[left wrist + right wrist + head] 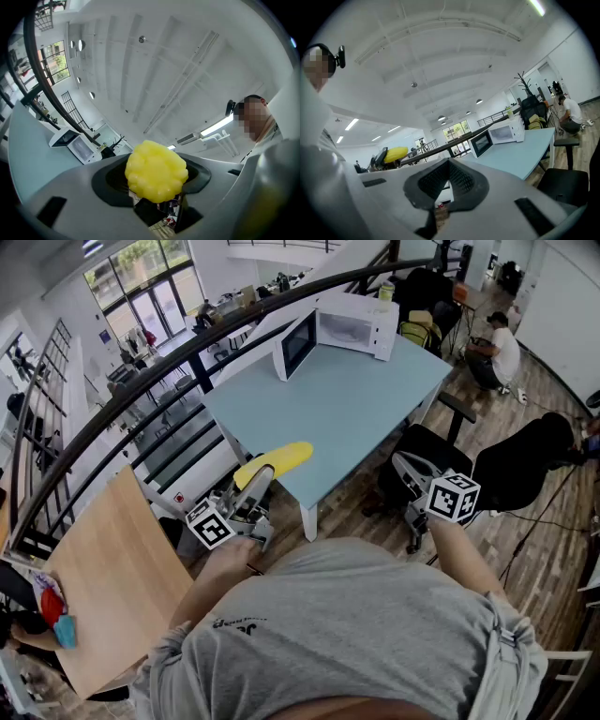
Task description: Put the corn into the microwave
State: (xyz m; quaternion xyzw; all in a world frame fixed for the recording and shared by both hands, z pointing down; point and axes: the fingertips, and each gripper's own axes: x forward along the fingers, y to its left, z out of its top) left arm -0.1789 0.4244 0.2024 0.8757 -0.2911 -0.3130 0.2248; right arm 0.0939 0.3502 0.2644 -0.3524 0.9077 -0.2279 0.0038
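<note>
Clamped on the corn [273,463] with the left gripper [251,488]: jaws spread wide round the cob's near end, pads pressing on it. Long axis in line with the jaws, free tip aimed up and to the right in the head view, toward the microwave [347,329]. Tilted upward too: seen end-on in the left gripper view, against the ceiling. Held in the air at the near corner of the light blue table [356,409], well apart from the microwave. Microwave at the table's far end, door [294,345] swung open to the left, white cavity facing this way, contents too small to tell. Pale cup [386,292] standing on its top. Right gripper [405,468] off the table's right edge, above a dark chair, jaws together with nothing between them.
</note>
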